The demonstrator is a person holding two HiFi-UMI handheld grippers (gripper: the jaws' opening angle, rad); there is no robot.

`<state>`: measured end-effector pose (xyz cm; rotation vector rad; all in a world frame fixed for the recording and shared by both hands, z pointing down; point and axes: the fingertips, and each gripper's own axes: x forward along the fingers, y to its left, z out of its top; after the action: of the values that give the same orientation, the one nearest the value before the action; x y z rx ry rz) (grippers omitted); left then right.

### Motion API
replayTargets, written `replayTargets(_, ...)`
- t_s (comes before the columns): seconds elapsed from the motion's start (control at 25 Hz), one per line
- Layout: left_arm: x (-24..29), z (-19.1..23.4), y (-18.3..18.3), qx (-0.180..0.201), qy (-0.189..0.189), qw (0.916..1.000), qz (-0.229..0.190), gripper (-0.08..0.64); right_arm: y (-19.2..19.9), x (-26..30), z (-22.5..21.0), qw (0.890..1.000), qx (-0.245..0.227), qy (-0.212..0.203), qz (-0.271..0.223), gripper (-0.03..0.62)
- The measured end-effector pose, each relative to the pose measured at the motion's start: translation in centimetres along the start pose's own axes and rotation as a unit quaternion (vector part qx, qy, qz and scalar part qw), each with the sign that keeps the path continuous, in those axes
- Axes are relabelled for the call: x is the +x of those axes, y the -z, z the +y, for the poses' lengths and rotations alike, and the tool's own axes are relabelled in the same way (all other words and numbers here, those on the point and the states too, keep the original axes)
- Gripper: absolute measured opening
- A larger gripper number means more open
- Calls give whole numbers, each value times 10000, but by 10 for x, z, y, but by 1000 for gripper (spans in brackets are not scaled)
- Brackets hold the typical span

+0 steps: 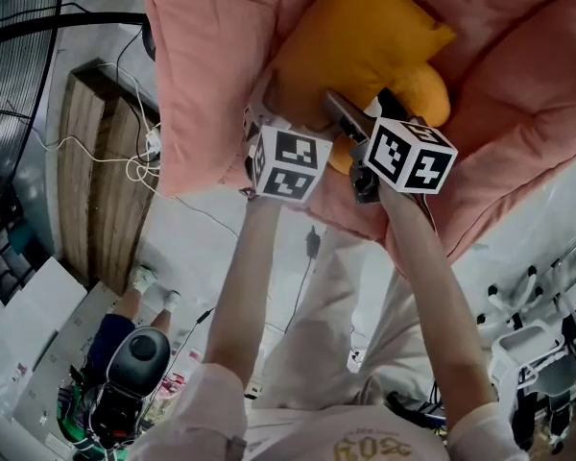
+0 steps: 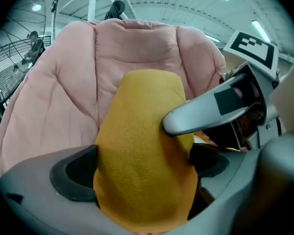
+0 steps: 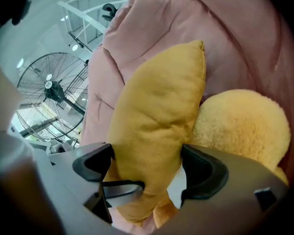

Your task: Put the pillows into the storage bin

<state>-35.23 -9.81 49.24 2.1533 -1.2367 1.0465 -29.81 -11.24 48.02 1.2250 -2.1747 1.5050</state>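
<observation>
Yellow pillow [image 1: 360, 51], near end hidden behind left gripper [image 2: 143, 166] and right gripper [image 3: 148, 170]

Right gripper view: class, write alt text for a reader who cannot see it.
A mustard-yellow pillow stands between the wide-apart jaws of the right gripper, against pink padded fabric. A fluffy yellow cushion sits at its right; a large wire fan stands far left.
</observation>
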Motion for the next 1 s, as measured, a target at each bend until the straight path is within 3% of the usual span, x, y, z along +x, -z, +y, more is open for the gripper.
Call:
replayTargets(0.12, 2, 5, 1, 117, -125, 9998, 26, 606, 2, 10, -5, 9999, -42, 102, -86, 464)
replayTargets(0.32, -2, 2, -4, 465, -435, 9980, -1, 606, 3, 17, -10, 9997, 79, -245, 8, 497)
replayTargets(0.52, 12, 4, 4, 122, -24, 9999, 96, 606, 2, 22, -10, 9992, 42, -390, 120, 494)
replayTargets(0.6, 14, 5, 5, 77, 65, 9998, 167, 602, 2, 24, -9, 9991, -4, -384, 167, 463)
replayTargets(0.76, 17, 15, 10, 10, 96, 9996, 264, 556, 3, 36, -4, 9990, -69, -356, 261, 410)
replayTargets(1.0, 10, 18, 9, -20, 15, 9998, 212, 522, 3, 35, 2, 9992, -84, -346, 181, 382)
